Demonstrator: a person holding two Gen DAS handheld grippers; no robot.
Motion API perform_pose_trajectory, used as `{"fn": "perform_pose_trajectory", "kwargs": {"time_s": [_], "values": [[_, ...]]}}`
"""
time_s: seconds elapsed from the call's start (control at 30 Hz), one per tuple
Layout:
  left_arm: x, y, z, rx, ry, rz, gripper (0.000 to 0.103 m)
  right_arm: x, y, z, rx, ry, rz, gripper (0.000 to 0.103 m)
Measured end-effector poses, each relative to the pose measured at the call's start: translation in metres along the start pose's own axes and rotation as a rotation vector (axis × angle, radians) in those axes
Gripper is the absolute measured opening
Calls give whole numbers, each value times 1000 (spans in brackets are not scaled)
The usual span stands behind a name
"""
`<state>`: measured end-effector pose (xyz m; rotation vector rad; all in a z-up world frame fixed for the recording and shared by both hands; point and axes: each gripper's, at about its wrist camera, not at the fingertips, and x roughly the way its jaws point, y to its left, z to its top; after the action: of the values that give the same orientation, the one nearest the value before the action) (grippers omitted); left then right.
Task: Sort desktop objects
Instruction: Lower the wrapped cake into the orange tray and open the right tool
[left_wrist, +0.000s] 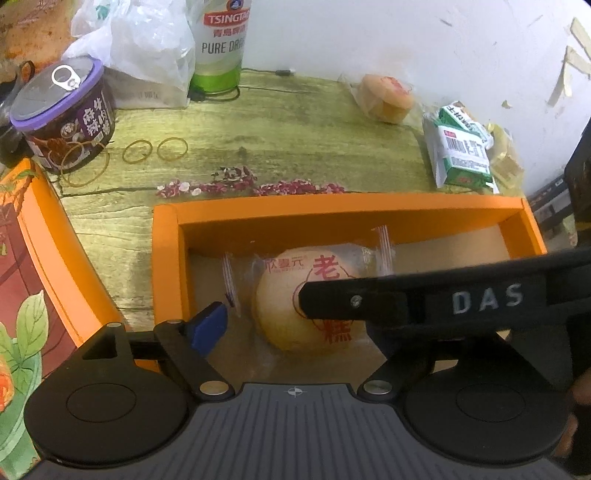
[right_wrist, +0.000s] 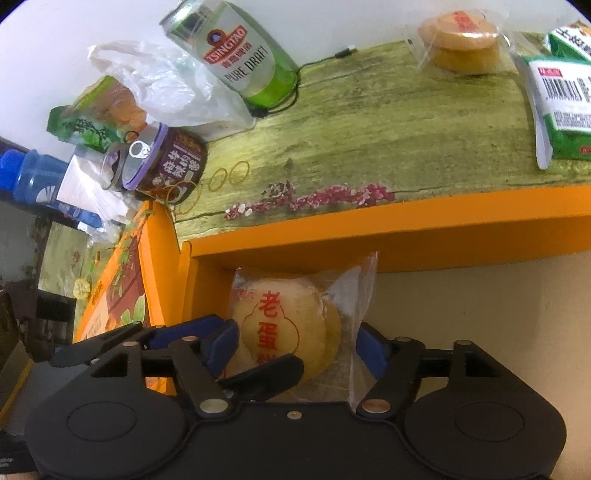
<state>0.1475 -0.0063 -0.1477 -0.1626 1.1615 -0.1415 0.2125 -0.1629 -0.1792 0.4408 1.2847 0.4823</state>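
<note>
A wrapped round egg cake (left_wrist: 291, 291) with red characters sits tilted inside the open orange box (left_wrist: 332, 208), near its left end. In the right wrist view my right gripper (right_wrist: 291, 350) is shut on the cake (right_wrist: 284, 321), a blue pad against each side of the wrapper. My left gripper (left_wrist: 295, 332) stands open around the same cake, with its left blue pad (left_wrist: 207, 325) apart from it. Its right finger is mostly hidden under the right gripper's black finger (left_wrist: 406, 299), marked DAS. A black finger (right_wrist: 266, 373) of the other gripper crosses the cake's lower edge.
On the green wood-print table beyond the box (right_wrist: 406, 229) lie a second wrapped cake (left_wrist: 386, 98), green packets (left_wrist: 461, 147), rubber bands (left_wrist: 171, 148), a purple-lidded can (left_wrist: 62, 114), a beer can (left_wrist: 221, 44) and a plastic bag (left_wrist: 140, 48). The box lid (left_wrist: 29, 258) lies to the left.
</note>
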Motion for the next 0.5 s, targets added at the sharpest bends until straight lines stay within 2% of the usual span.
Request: {"fn": "perform_pose_trajectory", "kwargs": {"time_s": [0.13, 0.33, 0.5], "values": [[-4, 0, -3, 15, -2, 16, 84, -8, 0, 0, -43, -10, 5, 75], [-14, 1, -8, 36, -22, 1, 84, -40, 3, -6, -194, -88, 7, 75], [-23, 0, -14, 58, -51, -27, 84, -80, 14, -23, -394, -182, -44, 75]]}}
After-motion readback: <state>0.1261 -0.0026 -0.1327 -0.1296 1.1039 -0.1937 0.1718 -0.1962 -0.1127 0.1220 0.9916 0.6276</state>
